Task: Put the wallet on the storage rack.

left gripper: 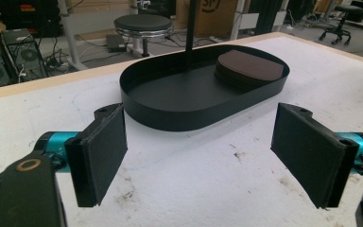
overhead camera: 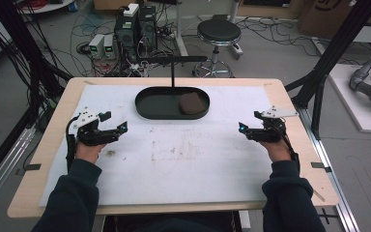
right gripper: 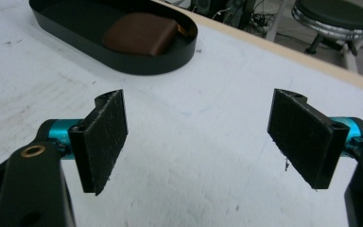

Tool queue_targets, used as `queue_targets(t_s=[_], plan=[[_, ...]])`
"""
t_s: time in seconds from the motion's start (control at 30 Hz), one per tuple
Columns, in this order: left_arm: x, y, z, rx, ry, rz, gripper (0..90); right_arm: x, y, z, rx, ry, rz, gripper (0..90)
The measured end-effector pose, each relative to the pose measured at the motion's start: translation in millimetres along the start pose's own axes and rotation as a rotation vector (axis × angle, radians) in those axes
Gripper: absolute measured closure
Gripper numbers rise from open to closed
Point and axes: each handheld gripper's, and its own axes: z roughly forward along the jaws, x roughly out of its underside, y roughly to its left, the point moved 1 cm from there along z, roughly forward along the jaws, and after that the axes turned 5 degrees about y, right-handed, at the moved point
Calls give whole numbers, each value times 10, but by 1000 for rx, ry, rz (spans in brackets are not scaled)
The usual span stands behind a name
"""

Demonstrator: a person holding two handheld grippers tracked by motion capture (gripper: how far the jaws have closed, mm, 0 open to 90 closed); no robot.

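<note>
A black oval tray (overhead camera: 149, 106) lies at the far middle of the white mat, with a thin black post rising from its back rim. In its right end rests a flat brown pad (overhead camera: 192, 103), which looks like a short stack (left gripper: 249, 66) in the left gripper view and appears again (right gripper: 141, 34) in the right gripper view. My left gripper (overhead camera: 117, 123) is held low over the mat at the left, open and holding nothing. My right gripper (overhead camera: 248, 126) mirrors it at the right, also open with nothing between its jaws. Both point inward, short of the tray.
The white mat (overhead camera: 183, 159) covers most of the wooden table (overhead camera: 53, 121) and carries some dirt smudges. Beyond the far edge stand a black stool (overhead camera: 218, 32), computer boxes (overhead camera: 135, 29) and floor cables. Black frame posts flank the table.
</note>
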Motion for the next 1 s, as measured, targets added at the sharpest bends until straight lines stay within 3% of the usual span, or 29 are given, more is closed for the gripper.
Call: queue_targets(t_s=[0.1,0.47,1.0], plan=[[-4,-2,-12,-5,-1,1,188,75,-9,4,-4,24,5,211],[-6,-21,-54,-7,-11,8,188,63,36,-40,36,1,-25,211],[5,-4,-33,-9,-3,3,188,73,5,-33,36,1,-22,211]])
